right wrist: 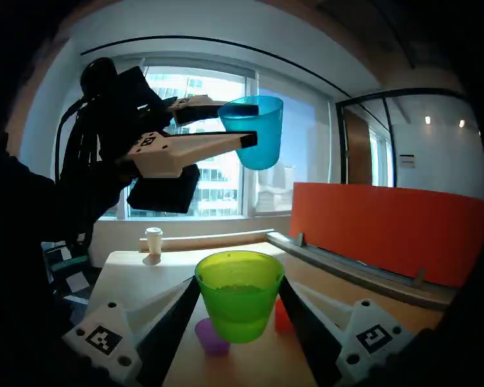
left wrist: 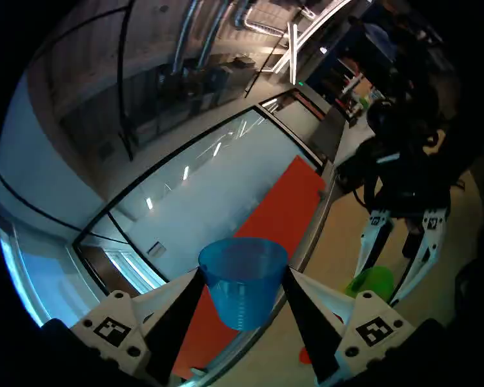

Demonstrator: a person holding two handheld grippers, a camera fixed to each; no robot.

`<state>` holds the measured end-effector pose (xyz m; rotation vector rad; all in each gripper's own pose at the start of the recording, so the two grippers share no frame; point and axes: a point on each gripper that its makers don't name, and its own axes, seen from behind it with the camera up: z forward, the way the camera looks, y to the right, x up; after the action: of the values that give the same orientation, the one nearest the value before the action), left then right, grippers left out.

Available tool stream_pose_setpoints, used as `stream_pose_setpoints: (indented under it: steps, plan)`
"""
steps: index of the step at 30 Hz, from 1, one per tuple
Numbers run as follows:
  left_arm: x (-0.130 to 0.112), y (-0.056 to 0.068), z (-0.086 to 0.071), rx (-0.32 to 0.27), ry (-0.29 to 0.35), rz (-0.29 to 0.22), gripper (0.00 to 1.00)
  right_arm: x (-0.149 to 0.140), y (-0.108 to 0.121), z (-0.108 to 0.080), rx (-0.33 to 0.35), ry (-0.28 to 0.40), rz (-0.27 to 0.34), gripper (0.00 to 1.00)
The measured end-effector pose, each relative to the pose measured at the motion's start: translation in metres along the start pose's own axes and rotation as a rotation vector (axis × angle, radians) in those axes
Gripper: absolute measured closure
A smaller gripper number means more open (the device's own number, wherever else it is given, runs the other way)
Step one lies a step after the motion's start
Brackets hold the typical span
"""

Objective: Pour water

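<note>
A translucent blue cup (left wrist: 242, 300) sits upright between the fingers of my left gripper (left wrist: 243, 276), which is shut on it. In the right gripper view this same blue cup (right wrist: 253, 129) hangs high above the table, held by the left gripper (right wrist: 237, 124). My right gripper (right wrist: 240, 284) is shut on a green cup (right wrist: 240, 303), lower down and over the table. The left gripper view shows the right gripper (left wrist: 379, 285) with the green cup (left wrist: 371, 281) off to the right. I cannot tell whether either cup holds water.
A small purple cup (right wrist: 211, 337) and an orange cup (right wrist: 282, 316) stand on the pale table (right wrist: 132, 277) just behind the green cup. A white paper cup (right wrist: 153, 242) stands at the table's far edge. An orange partition (right wrist: 390, 226) runs along the right side.
</note>
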<state>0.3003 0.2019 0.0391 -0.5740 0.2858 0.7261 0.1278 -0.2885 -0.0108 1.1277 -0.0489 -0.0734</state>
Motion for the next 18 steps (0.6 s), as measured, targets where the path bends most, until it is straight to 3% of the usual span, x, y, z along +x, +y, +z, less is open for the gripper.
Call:
stream_pose_setpoints:
  steps: [5,8,13,18]
  plan:
    - [0.0083,-0.0015,-0.0034,-0.031,0.039,-0.225,0.16,0.0011,0.0011,-0.0011,-0.005,0.006,0.001,0.1]
    - [0.0081,-0.005,-0.0049,-0.036,0.047,-0.333,0.15,0.0029,0.0008,-0.0018,-0.006,0.01,0.001,0.1]
    - [0.0069,-0.0049,-0.0075,-0.059,0.057,-0.483,0.15,0.0052,-0.0004,-0.0032,-0.007,0.014,-0.002,0.1]
    - [0.004,-0.0062,-0.007,-0.067,0.058,-0.6,0.15,0.0077,-0.0007,-0.0033,-0.01,0.016,-0.006,0.1]
